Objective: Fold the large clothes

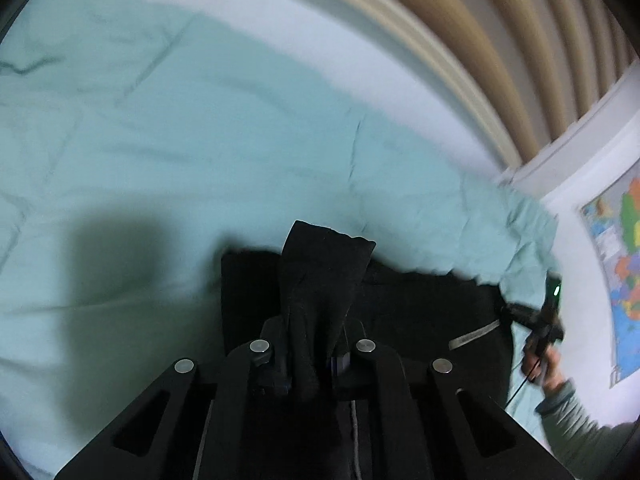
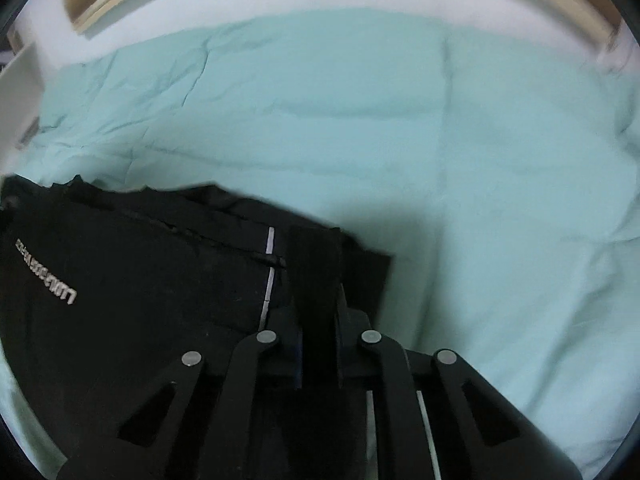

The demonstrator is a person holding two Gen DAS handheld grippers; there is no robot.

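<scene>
A black garment (image 1: 420,304) with thin white stripes and white lettering (image 2: 44,272) hangs stretched above a mint-green bed sheet (image 1: 180,152). My left gripper (image 1: 312,344) is shut on a bunched black corner of it, which sticks up between the fingers. My right gripper (image 2: 318,320) is shut on another black fold of the same garment (image 2: 140,280). The right gripper also shows in the left wrist view (image 1: 540,320), held by a hand at the garment's far right edge.
The sheet (image 2: 440,160) covers a white mattress (image 1: 340,48). Beige pleated curtains (image 1: 500,32) hang behind the bed. A colourful map (image 1: 624,248) is on the white wall at right. A white object (image 2: 20,96) stands at the left edge.
</scene>
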